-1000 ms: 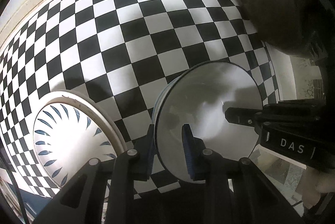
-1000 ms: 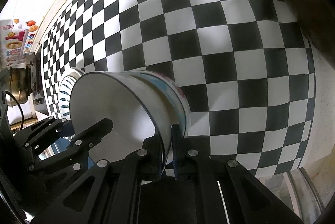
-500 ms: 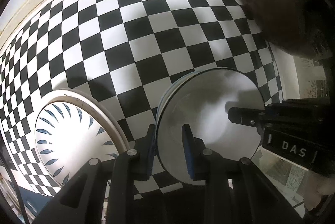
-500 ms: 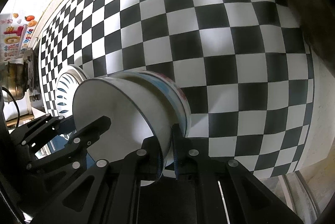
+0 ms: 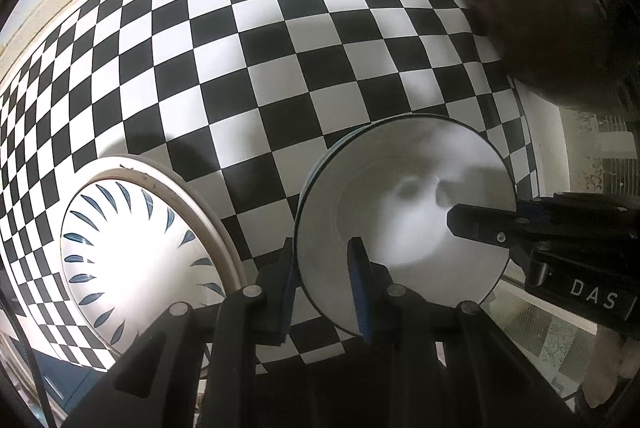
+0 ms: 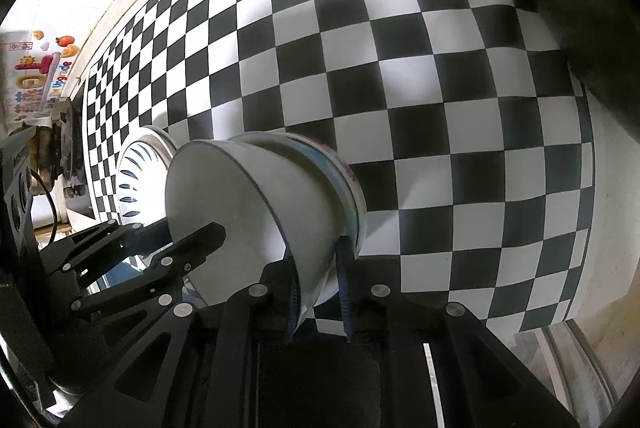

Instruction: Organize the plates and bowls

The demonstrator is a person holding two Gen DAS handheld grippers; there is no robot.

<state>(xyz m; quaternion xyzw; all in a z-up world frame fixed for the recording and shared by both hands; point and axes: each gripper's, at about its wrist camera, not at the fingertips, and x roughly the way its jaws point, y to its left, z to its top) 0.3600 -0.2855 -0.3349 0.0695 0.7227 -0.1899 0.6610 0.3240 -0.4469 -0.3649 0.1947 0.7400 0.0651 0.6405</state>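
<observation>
A white bowl [image 5: 404, 220] sits nested in another bowl with a blue and red rim [image 6: 348, 180] on the checkered cloth. My left gripper [image 5: 324, 268] straddles the white bowl's near rim with a gap between its pads. My right gripper [image 6: 318, 288] straddles the rim on the other side, its pads also a little apart. Each gripper shows in the other's view: the right one [image 5: 516, 228] and the left one [image 6: 160, 252]. A white plate with blue leaf marks [image 5: 136, 252] lies to the left of the bowls; it also shows in the right wrist view [image 6: 136, 172].
The black and white checkered tablecloth [image 5: 280, 48] covers the table. A dark rounded object [image 5: 540, 8] stands at the far right. The table's right edge [image 6: 612, 228] is close to the bowls. A colourful package [image 6: 28, 76] and a metal pot sit far left.
Both grippers have opened their jaws slightly around the white bowl's rim. The bowl has settled lower into the rimmed bowl on the cloth.
</observation>
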